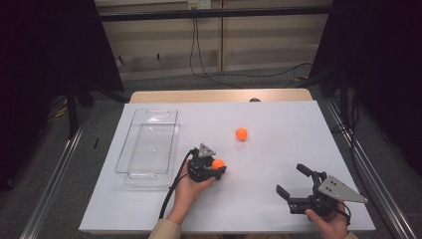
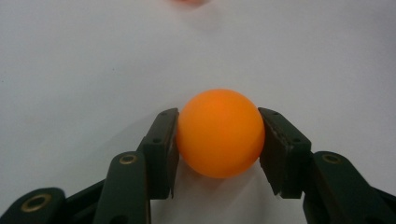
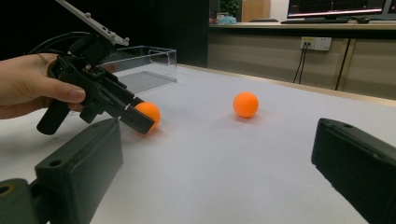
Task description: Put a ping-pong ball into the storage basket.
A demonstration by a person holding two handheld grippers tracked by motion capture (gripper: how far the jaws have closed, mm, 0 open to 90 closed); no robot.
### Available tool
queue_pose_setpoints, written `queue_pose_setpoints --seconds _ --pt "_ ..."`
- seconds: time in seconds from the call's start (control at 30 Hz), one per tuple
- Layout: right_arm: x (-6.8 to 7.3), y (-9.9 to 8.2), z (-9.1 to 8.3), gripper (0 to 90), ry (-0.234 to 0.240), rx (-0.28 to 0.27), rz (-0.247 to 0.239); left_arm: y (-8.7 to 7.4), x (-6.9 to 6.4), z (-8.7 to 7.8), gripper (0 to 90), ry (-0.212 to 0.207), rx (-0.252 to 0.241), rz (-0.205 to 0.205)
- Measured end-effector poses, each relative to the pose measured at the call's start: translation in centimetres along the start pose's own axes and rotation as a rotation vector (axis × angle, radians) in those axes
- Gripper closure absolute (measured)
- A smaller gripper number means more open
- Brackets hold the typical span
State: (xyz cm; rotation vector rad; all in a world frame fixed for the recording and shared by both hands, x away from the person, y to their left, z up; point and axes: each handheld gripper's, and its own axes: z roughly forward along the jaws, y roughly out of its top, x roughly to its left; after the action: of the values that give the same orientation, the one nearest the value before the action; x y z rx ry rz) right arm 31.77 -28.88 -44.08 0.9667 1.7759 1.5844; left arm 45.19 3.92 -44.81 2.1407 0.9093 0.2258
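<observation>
Centrally, left tongs [image 2: 218, 140] clamp ball [image 2: 219, 133], white table [image 1: 278, 149] around, tray [image 1: 148, 144] leftward.

Left gripper [image 3: 140, 116] clamped on an orange ball [image 3: 148, 114], hand [image 3: 32, 86] behind it; second ball [image 3: 246, 104] apart on white table [image 3: 210, 158]; clear tray [image 3: 144, 67] behind

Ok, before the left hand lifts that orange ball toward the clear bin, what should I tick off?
1. Left gripper shut on the held ball, a pad on each side: ok.
2. Ball centred between the pads: ok.
3. Grip firm enough for a lift: cannot tell.
4. Clear bin upright, nothing inside: ok.
5. Right gripper open, away from the path to the bin: ok.
6. Second ball lying apart on the white table, out of the way: ok.
</observation>
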Motion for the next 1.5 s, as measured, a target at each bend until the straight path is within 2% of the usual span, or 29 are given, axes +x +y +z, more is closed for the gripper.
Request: queue_pose_setpoints --seconds 0.03,0.07,0.13,0.17,0.2,0.23,0.27,0.37,0.47,0.5,0.57,0.6,0.63,0.73,0.77,0.8,0.9,0.97,1.0,1.07,1.1,1.23,1.27,1.33,1.5 --pt "0.0 0.0 0.1 1.4 -0.002 -0.004 -0.002 0.0 0.1 -0.1 51.0 -0.016 0.000 -0.003" --pt "0.0 0.0 0.1 1.4 -0.002 -0.003 0.001 0.0 -0.1 -0.1 51.0 -0.014 -0.013 -0.014" --pt "0.1 0.0 0.1 1.4 -0.004 -0.003 0.005 0.1 0.0 -0.5 51.0 -0.011 -0.008 -0.008" --pt "0.1 0.0 0.1 1.4 -0.003 -0.004 0.008 0.2 0.0 -0.5 51.0 -0.014 -0.025 -0.014" --pt "0.1 0.0 0.1 1.4 0.003 -0.004 0.002 0.2 0.0 -0.7 51.0 -0.010 -0.017 -0.015" --pt "0.1 0.0 0.1 1.4 0.005 -0.003 0.000 0.3 0.1 -0.7 51.0 -0.024 -0.024 -0.017" --pt "0.1 0.0 0.2 1.4 0.003 -0.005 0.001 0.3 0.0 -0.9 51.0 -0.015 -0.029 -0.036" --pt "0.1 0.0 0.2 1.4 0.002 -0.005 0.003 0.4 0.1 -1.1 51.0 -0.018 -0.024 -0.025" --pt "0.1 0.0 0.1 1.4 -0.001 -0.005 0.007 0.4 0.0 -1.2 51.0 -0.023 -0.035 -0.044" --pt "0.1 0.0 0.1 1.4 0.001 -0.003 0.002 0.5 0.1 -1.4 51.0 -0.022 -0.025 -0.032" --pt "0.1 0.0 0.2 1.4 0.003 -0.004 0.002 0.5 0.1 -1.4 51.0 -0.033 -0.030 -0.034" --pt "0.1 0.0 0.2 1.4 0.001 -0.004 0.001 0.6 0.0 -1.6 51.0 -0.023 -0.023 -0.032" --pt "0.1 0.0 0.2 1.4 0.002 -0.004 0.001 0.6 0.0 -1.6 51.0 -0.034 -0.026 -0.034" --pt "0.1 0.0 0.2 1.4 0.006 -0.002 -0.003 0.8 0.1 -2.0 51.0 -0.029 -0.021 -0.029" --pt "0.1 0.0 0.1 1.4 0.005 -0.002 -0.003 0.8 0.0 -2.0 51.0 -0.029 -0.028 -0.046" --pt "0.1 0.0 0.2 1.4 0.007 -0.004 -0.003 0.8 0.1 -2.1 51.0 -0.027 -0.026 -0.037" --pt "0.1 0.0 0.2 1.4 0.006 -0.007 0.004 0.9 0.1 -2.3 51.0 -0.036 -0.041 -0.059" --pt "0.1 0.0 0.2 1.4 0.005 -0.007 0.003 1.0 0.3 -2.6 51.1 -0.029 -0.027 -0.039" --pt "0.1 0.0 0.2 1.4 0.005 -0.008 0.003 1.0 0.2 -2.6 51.0 -0.030 -0.038 -0.058" --pt "0.1 0.0 0.1 1.5 0.005 -0.004 0.001 1.1 0.4 -2.8 51.0 -0.031 -0.036 -0.047" --pt "0.1 0.0 0.1 1.5 0.003 -0.003 0.000 1.1 0.2 -2.9 51.0 -0.034 -0.036 -0.061" --pt "0.1 0.0 0.1 1.5 0.003 -0.003 0.001 1.2 0.3 -3.1 51.1 -0.036 -0.030 -0.052" --pt "0.1 0.0 0.1 1.5 0.003 -0.003 0.001 1.2 0.2 -3.1 51.1 -0.041 -0.040 -0.071" --pt "0.1 0.0 0.2 1.5 0.003 -0.004 0.002 1.3 0.4 -3.3 51.1 -0.032 -0.029 -0.052" --pt "0.1 0.0 0.2 1.4 0.003 -0.006 0.004 1.3 0.4 -3.4 51.1 -0.035 -0.022 -0.059"
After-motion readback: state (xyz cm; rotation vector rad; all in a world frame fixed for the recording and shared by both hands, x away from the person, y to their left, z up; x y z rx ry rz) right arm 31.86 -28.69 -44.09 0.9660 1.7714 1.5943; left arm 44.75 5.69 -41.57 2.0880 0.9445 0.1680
